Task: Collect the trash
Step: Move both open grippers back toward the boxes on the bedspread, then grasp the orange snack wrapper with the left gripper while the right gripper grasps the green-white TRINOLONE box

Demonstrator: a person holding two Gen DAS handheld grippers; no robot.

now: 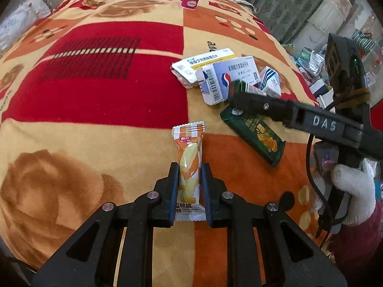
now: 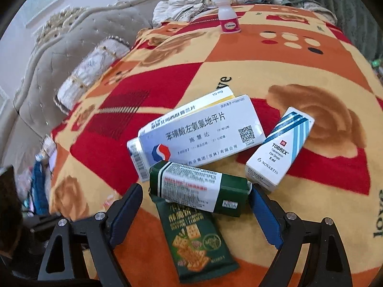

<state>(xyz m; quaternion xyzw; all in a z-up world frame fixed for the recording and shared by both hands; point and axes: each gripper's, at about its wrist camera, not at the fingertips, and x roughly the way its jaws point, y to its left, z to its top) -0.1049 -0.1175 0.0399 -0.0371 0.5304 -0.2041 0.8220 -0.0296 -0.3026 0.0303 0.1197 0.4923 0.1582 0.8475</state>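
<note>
- Gripping the orange-and-white snack wrapper (image 1: 189, 167), your left tool (image 1: 189, 186) has its 2 blue pads pressed flat against the packet's long sides, and it points steeply down at the patterned blanket (image 1: 95, 91) on the bed.
- The wrapper lies lengthwise along the fingers, its crimped far end sticking out past the tips.
- Your right tool (image 2: 196, 205) stands wide apart and holds nothing; a green-and-white carton (image 2: 198, 186) sits between its pads, with a gap on the left side, and I cannot tell whether the right pad touches it.
- That carton rests across the top of a dark green cracker packet (image 2: 194, 241).
- Just beyond lie 2 flat white medicine boxes (image 2: 203, 131), overlapping, and a small eye-drop box (image 2: 280, 148) to their right.
- A white bottle with a pink label (image 2: 228, 16) stands upright, well apart, at the far edge.
- From the left camera, your gloved right hand (image 1: 354, 191) grips the handle, angled down over the pile.
</note>
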